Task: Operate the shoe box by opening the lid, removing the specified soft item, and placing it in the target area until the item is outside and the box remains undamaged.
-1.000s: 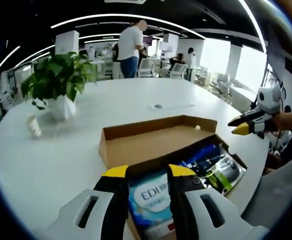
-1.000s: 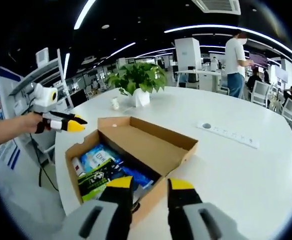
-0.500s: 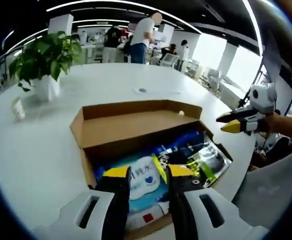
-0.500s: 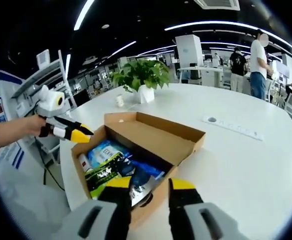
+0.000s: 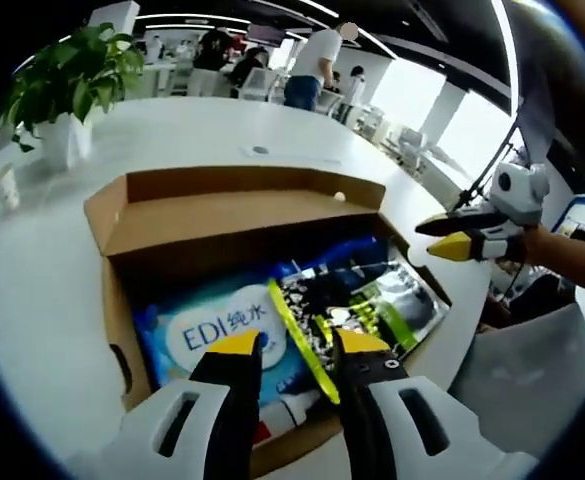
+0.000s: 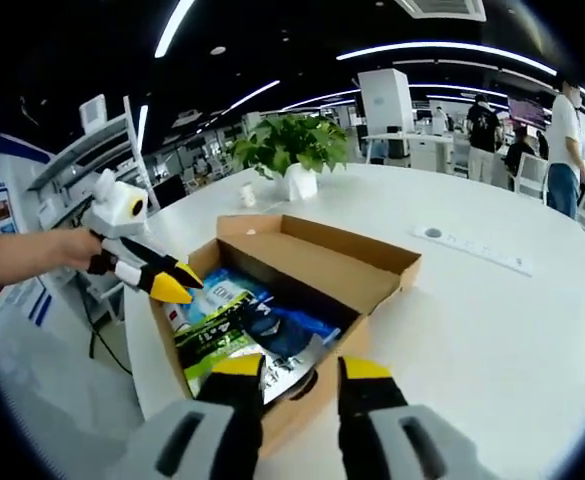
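Big round white table (image 6: 492,330) underneath it all, and on it the open brown cardboard shoe box (image 5: 242,215) near the edge, lid folded back flat behind it. Inside, soft packets lie packed side by side: a blue-and-white wipes pack marked EDI (image 5: 217,330) at one end, a black-and-green foil pouch (image 5: 372,305) beside it, dark blue wrapping between and behind them. All of it sits in the box, nothing out on the table.

Left gripper (image 5: 287,345) hangs right over the box, pitched down, yellow tips parted with the seam between wipes pack and pouch showing in the gap — gripping nothing. From the right gripper view it comes in from the side, a hand (image 6: 67,250) wrapped round its handle, nose angled down over the box's near corner.

Right gripper (image 6: 302,368) waits low at the opposite box wall, jaws spread, empty, level with the cardboard rim.

Beyond, a leafy green plant in a white pot (image 6: 292,155) stands well apart from the box.
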